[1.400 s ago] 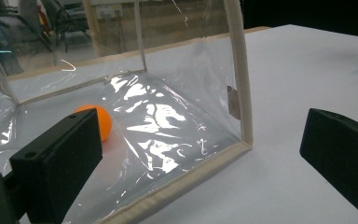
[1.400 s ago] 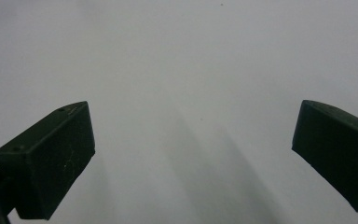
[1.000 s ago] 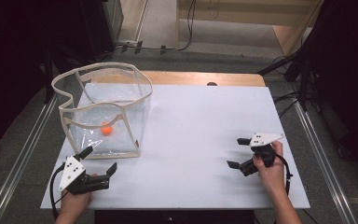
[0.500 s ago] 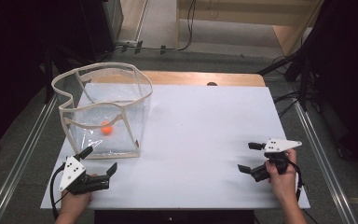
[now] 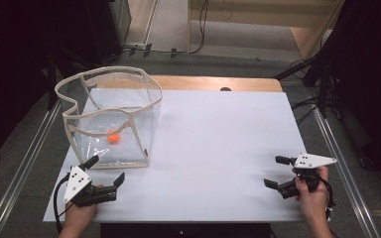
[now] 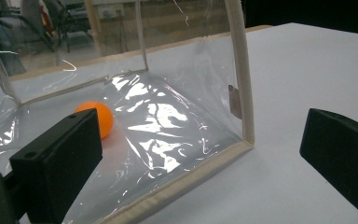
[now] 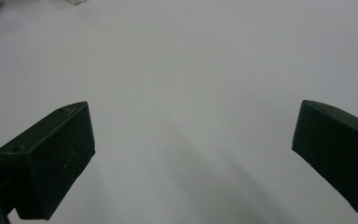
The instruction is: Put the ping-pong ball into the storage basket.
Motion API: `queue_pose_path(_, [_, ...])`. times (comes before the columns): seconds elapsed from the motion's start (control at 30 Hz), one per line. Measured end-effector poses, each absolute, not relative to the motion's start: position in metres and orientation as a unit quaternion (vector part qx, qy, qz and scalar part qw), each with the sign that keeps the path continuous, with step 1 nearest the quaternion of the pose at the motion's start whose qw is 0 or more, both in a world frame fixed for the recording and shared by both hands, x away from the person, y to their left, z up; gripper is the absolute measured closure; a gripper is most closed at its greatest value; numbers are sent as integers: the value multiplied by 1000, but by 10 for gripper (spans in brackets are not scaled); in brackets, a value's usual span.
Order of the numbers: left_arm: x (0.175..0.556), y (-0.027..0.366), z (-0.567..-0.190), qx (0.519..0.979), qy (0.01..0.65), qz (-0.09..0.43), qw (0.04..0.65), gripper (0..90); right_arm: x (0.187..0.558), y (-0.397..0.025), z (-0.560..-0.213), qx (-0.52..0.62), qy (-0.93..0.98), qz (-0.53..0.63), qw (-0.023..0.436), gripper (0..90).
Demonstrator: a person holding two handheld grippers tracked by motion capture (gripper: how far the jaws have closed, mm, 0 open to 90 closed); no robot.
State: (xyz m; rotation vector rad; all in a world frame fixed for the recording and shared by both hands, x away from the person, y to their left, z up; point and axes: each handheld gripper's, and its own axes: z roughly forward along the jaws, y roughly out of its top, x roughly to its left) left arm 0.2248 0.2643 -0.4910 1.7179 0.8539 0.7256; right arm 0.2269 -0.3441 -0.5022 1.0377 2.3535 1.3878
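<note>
Jaws are held spread on the left gripper [image 5: 105, 171], parked just beside the clear bag [image 5: 110, 119], where an orange ball [image 5: 113, 138] is contained; the right gripper [image 5: 278, 171], equally spread, is kept well apart, probably idle.

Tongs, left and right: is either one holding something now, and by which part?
Nothing is held. The left tongs are open in front of the clear bag; the right tongs are open over the bare table.

Both grippers are black with blocky fingers [image 6: 58, 161]. Each carries a pale three-cornered plate, the left one seemingly dotted. Black cables trail behind.
</note>
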Motion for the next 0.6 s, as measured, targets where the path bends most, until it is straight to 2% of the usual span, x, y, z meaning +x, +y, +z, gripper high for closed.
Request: queue_pose_path(0.6, [223, 265, -491, 711, 359, 311, 518, 0, 211, -366, -500, 365, 770, 508, 126, 0])
